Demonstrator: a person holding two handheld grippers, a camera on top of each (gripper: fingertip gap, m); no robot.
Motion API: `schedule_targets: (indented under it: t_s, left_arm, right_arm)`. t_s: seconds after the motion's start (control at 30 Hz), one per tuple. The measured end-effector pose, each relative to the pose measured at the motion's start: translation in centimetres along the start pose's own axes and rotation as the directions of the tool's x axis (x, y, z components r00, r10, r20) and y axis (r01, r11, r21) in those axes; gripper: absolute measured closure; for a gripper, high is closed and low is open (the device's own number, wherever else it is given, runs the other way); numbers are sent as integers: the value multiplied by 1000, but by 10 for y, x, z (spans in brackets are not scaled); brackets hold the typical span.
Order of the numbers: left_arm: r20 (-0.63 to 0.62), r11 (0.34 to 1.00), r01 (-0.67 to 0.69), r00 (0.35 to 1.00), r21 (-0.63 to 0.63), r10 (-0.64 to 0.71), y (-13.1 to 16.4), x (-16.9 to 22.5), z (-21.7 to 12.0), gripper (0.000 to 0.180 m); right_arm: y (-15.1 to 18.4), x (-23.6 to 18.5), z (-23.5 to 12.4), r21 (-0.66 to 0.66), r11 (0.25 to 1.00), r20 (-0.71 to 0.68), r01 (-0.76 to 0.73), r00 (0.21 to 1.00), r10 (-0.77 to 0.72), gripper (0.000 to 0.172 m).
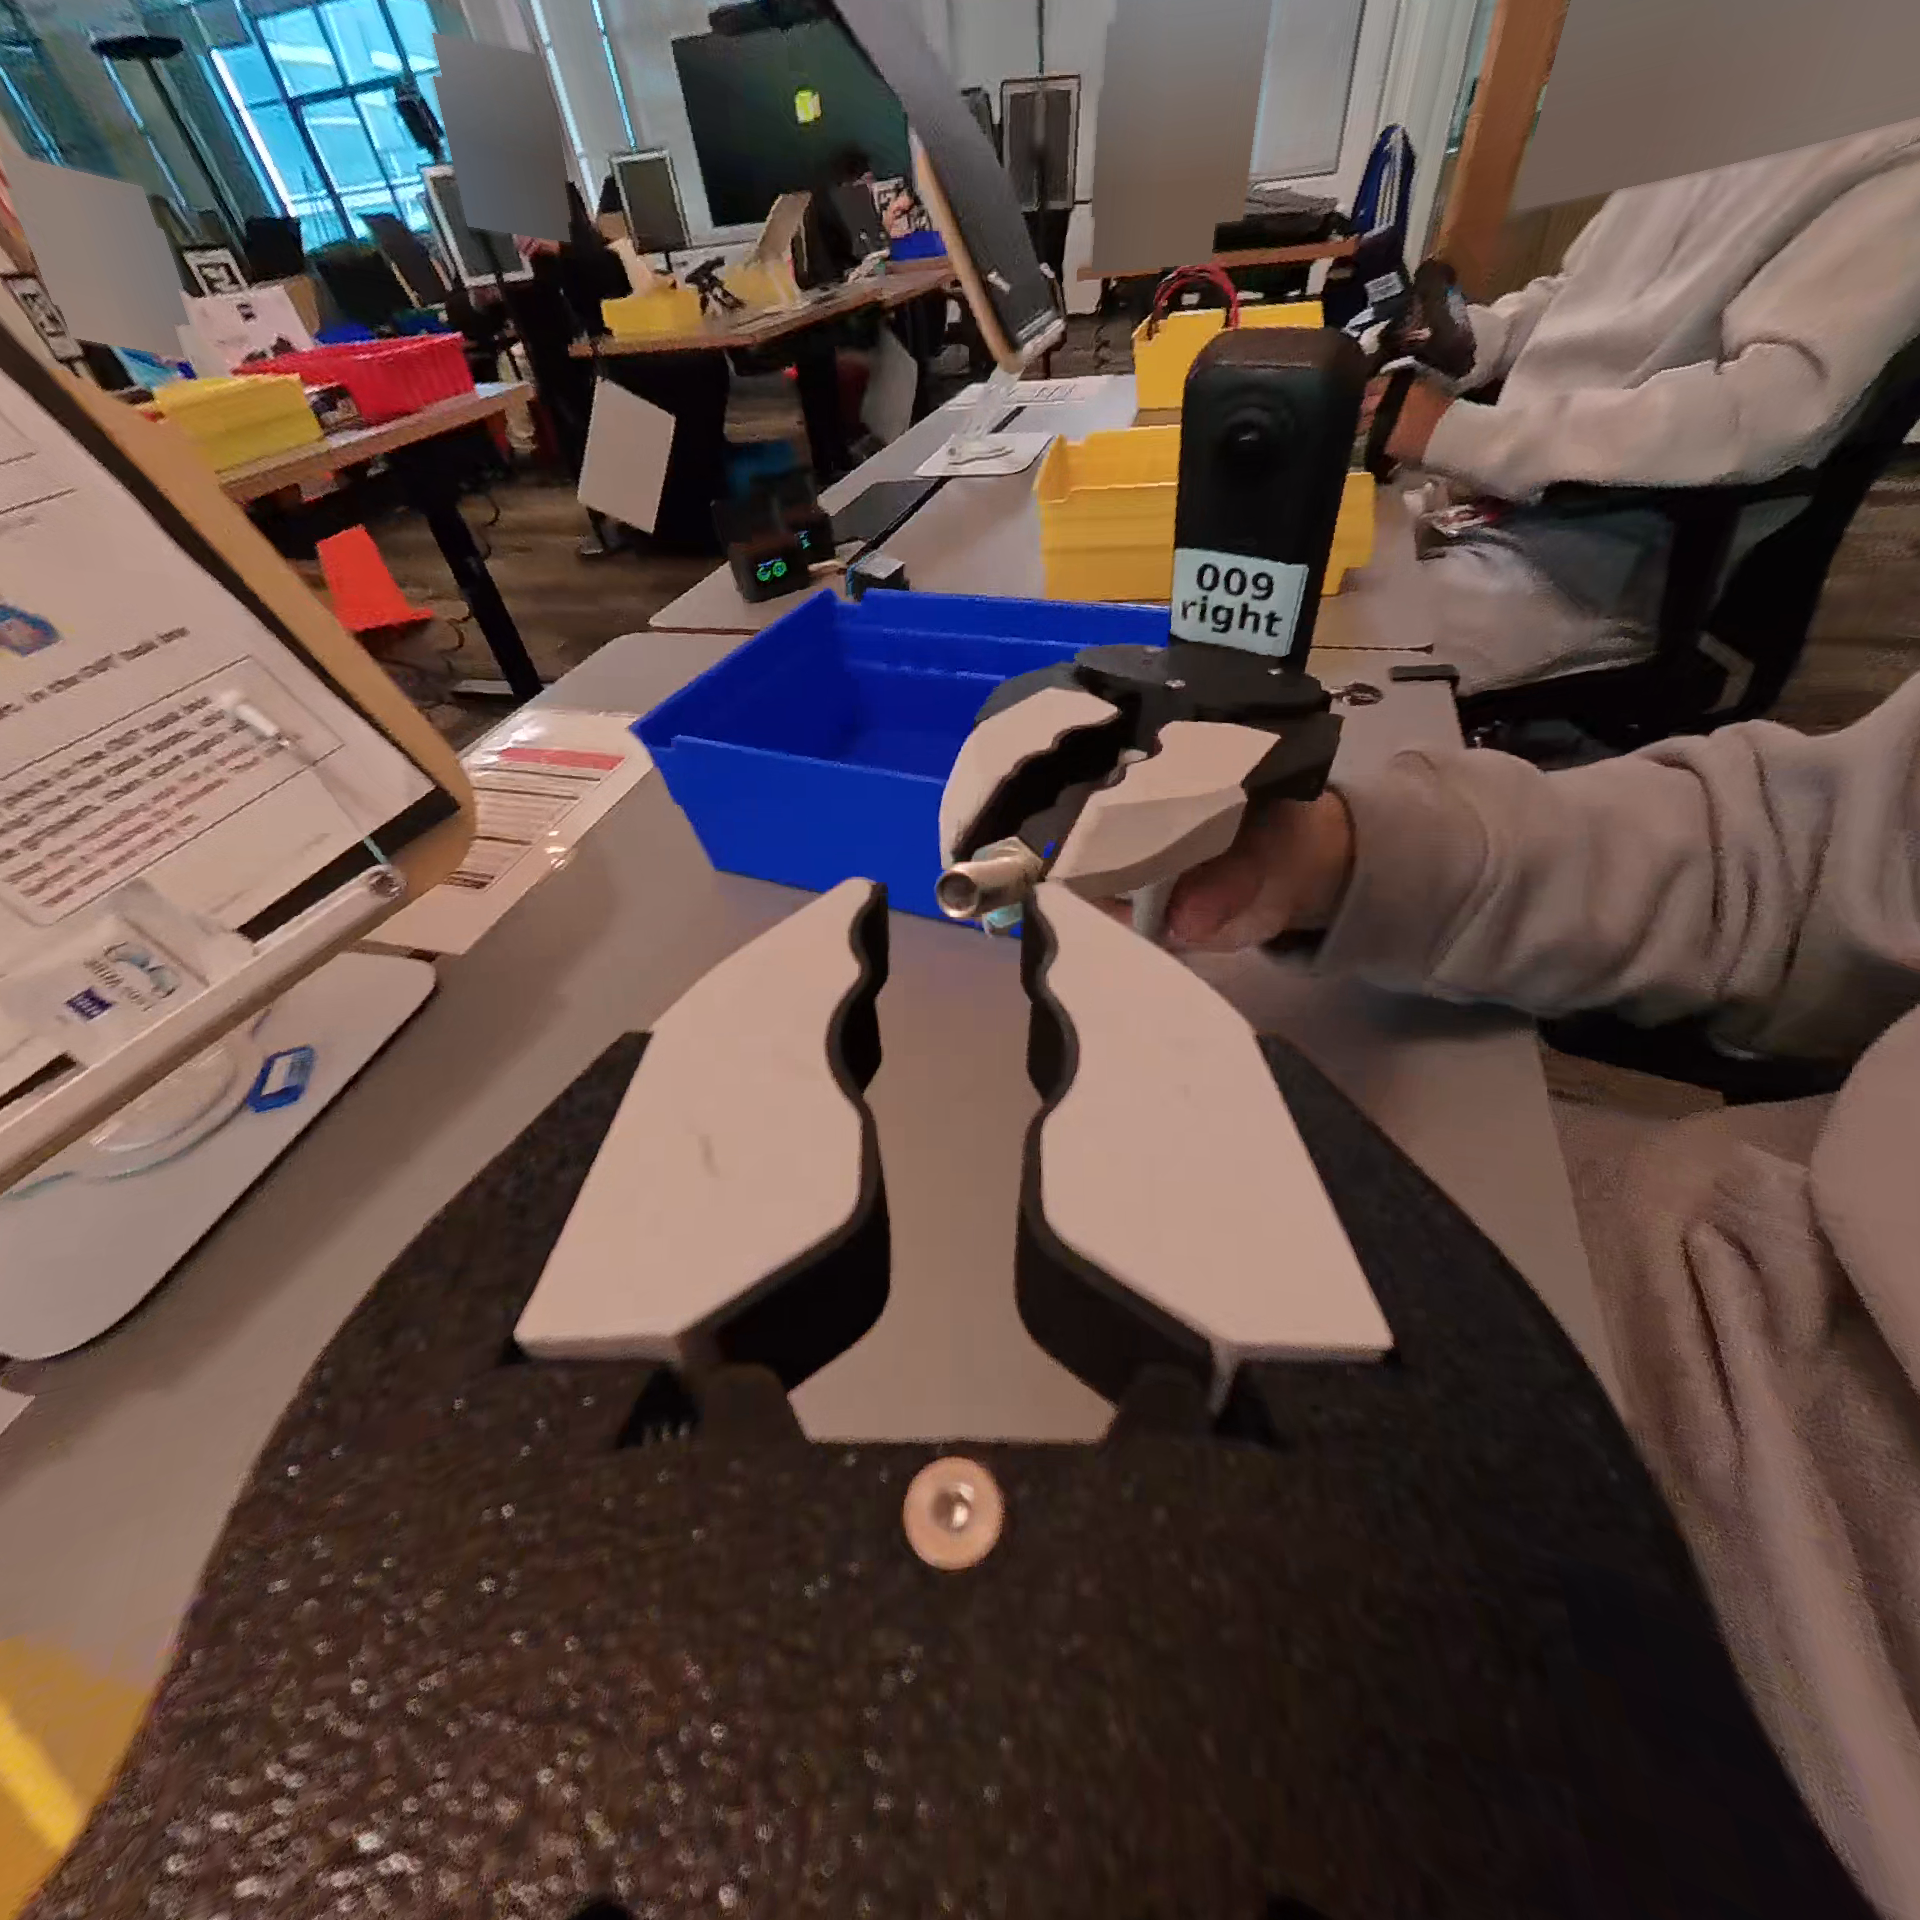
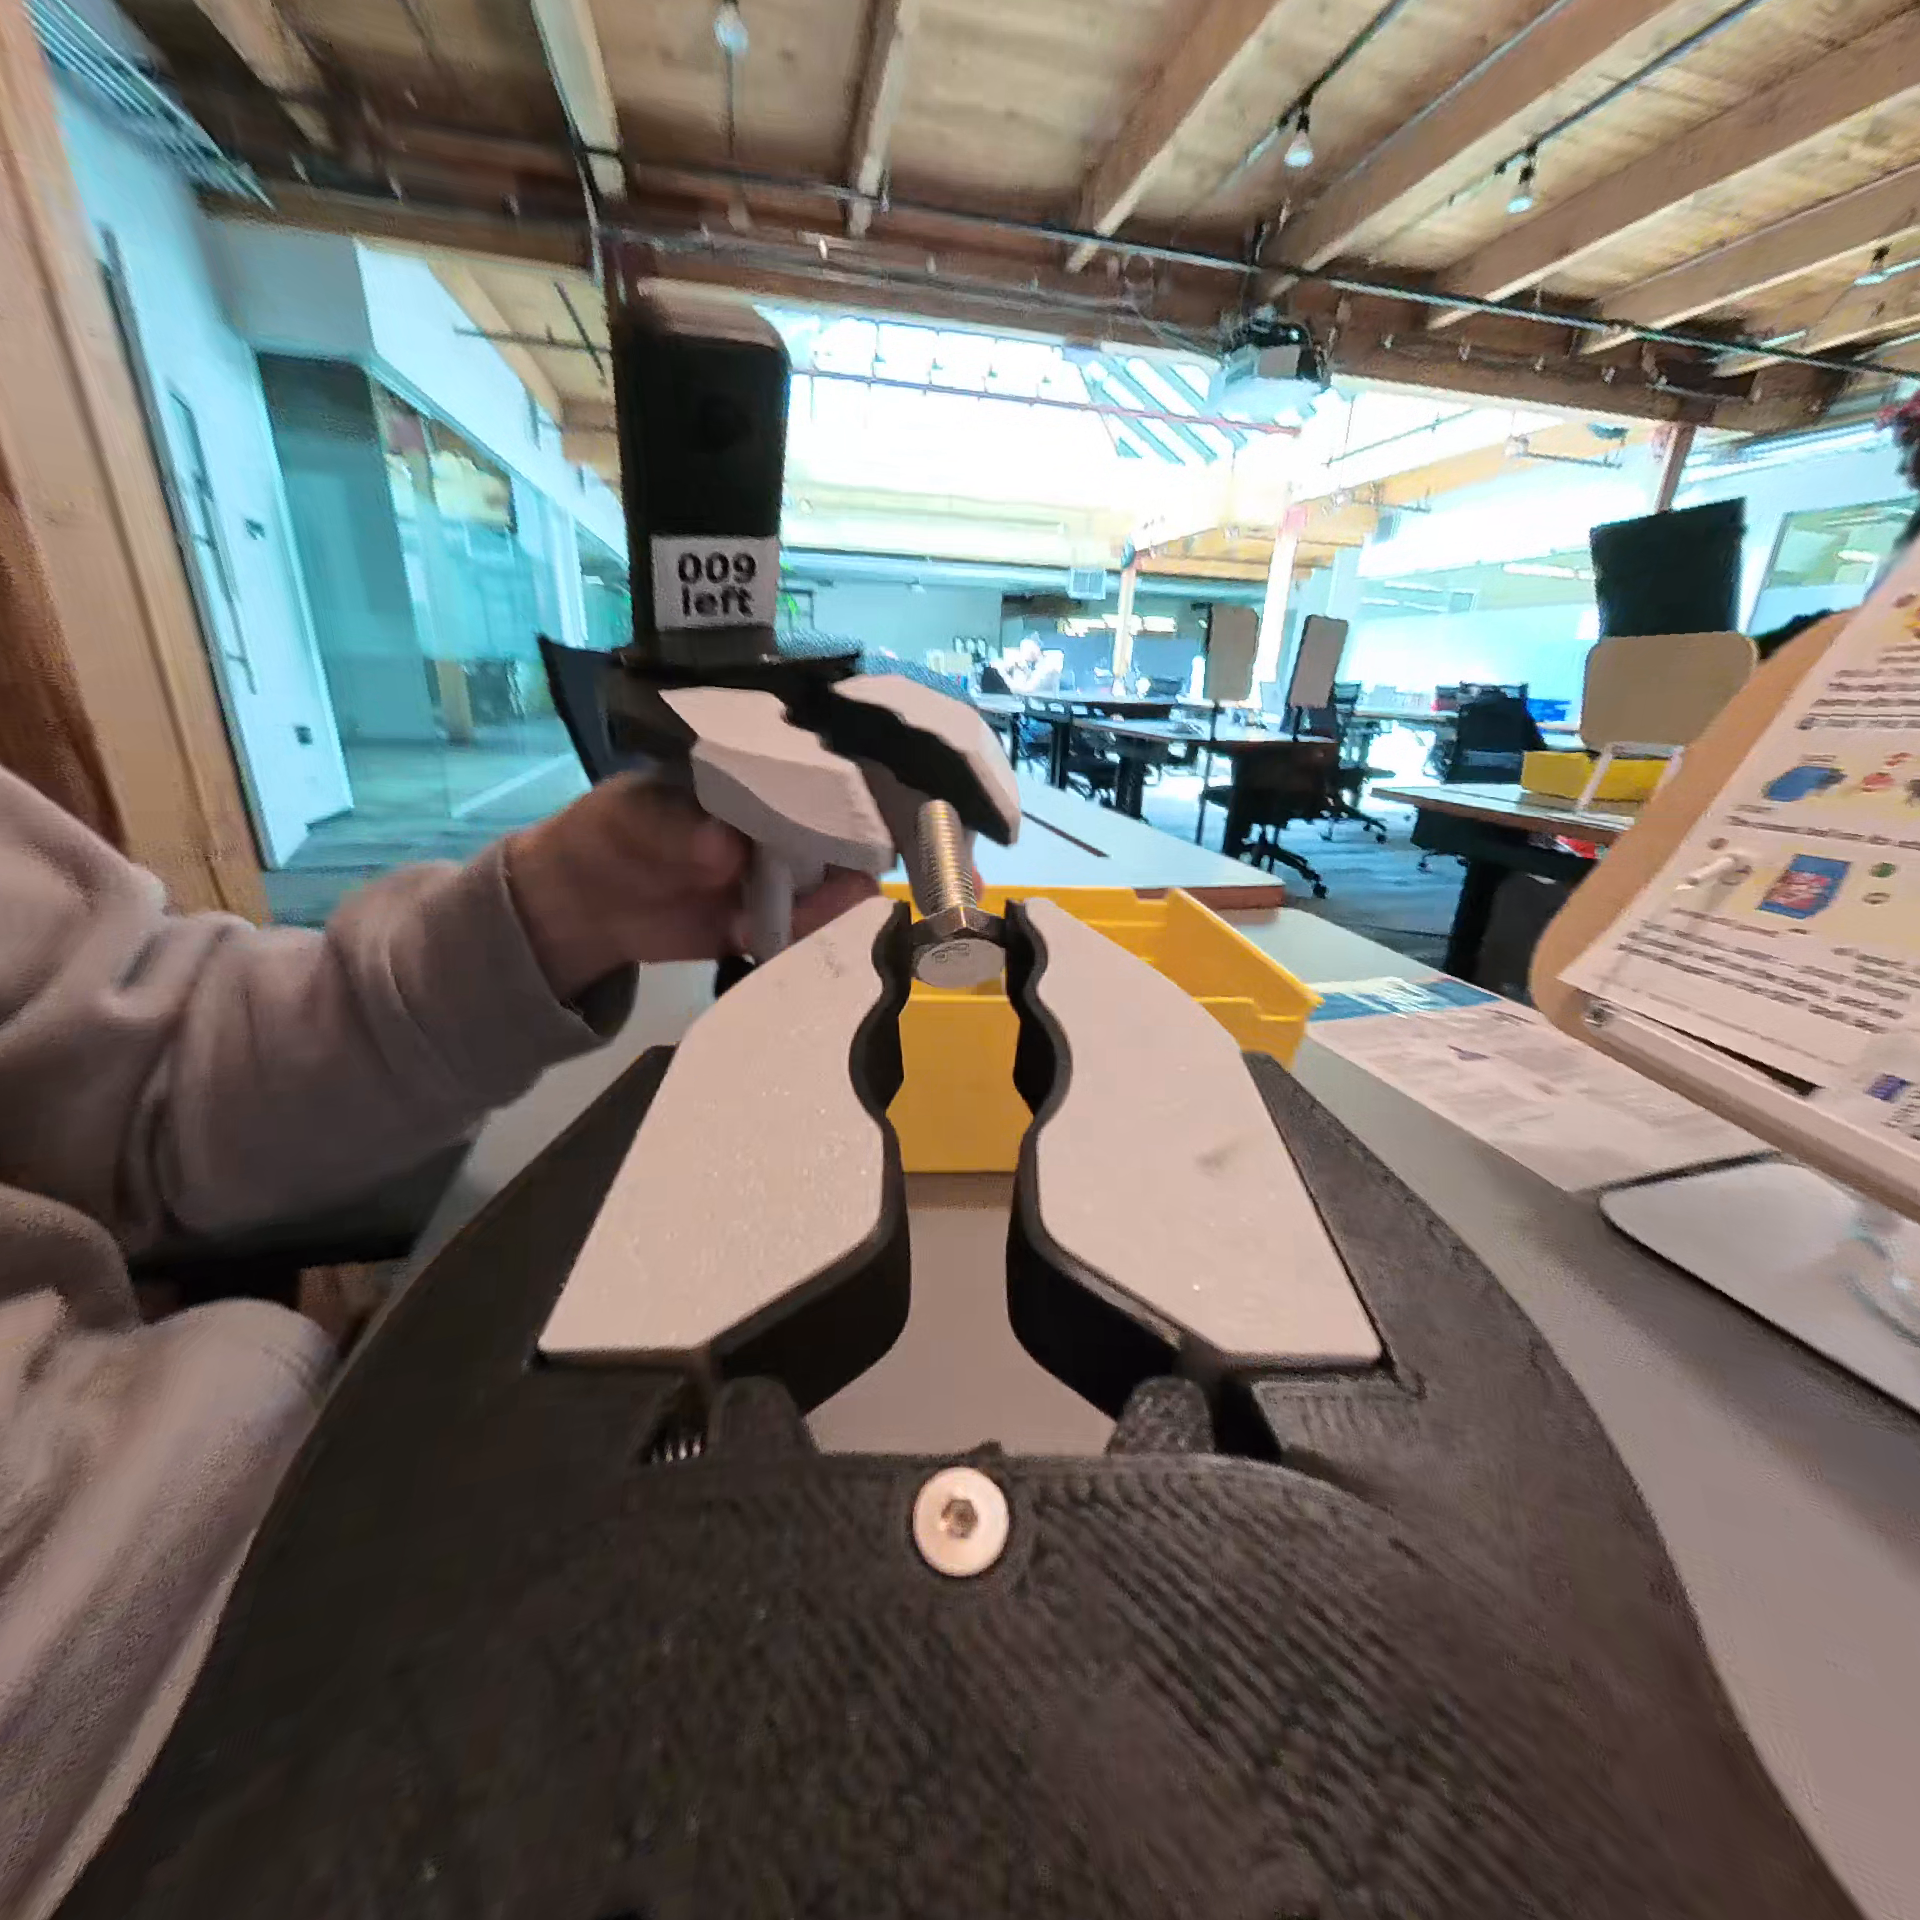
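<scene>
1. The right hand-held gripper pinches a steel bolt by its hexagonal head, with both fingertips pressed against the head's flats. The threaded shank points away from this gripper, up and towards the left one.
2. In the left wrist view the same gripper is held level above the table, fingers pointing left and slightly down, with the bolt jutting from its tips. A hand in a grey sleeve wraps its grip from behind, the forearm running off to the right.
3. The left hand-held gripper has its fingers spread, with bare table showing between them. The bolt's end lies just beyond its right fingertip, not in the gap.
4. From the right wrist view the left gripper tilts downward. The bolt's shank reaches up between its parted fingers, and I cannot tell whether either pad touches the thread. A hand grips its handle, the sleeve coming in from the left.
5. A blue bin sits on the table just beyond both grippers.
6. A yellow bin stands beyond the right gripper's tips.
7. A tilted board carrying printed sheets stands on a stand at the table's left edge, with papers lying flat beside the blue bin.
</scene>
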State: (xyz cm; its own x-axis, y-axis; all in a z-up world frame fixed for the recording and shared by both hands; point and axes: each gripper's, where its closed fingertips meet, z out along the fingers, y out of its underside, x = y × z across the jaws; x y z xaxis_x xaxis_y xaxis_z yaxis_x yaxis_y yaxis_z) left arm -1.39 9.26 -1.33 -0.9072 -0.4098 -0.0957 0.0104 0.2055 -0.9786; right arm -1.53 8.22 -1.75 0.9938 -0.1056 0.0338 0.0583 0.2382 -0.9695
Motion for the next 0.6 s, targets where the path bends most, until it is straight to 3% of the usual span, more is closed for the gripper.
schedule_targets:
  t_s: [0.07,0.17,0.3,0.47,0.6]
  left_arm:
    - [-11,999,-13,1000,45,14,-5,16,-2,169]
    - [-14,996,-46,999,82,47,-12,38,-7,171]
    - [-33,995,-94,995,46,96,-9,54,-13,173]
    - [-18,999,-41,999,8,41,1,52,-10,173]
    - [-12,998,-18,1000,-59,18,15,49,-6,173]
  right_arm:
    - [-4,-14,-2,39,999,-14,-23,1000,24,155]
    - [-9,-34,-6,77,997,-7,-23,1000,24,155]
    - [-4,-50,-8,12,999,-4,45,999,-45,155]
    - [3,-45,-11,-90,983,-106,161,980,-170,152]
    - [11,-45,-9,-138,966,-110,220,966,-235,154]
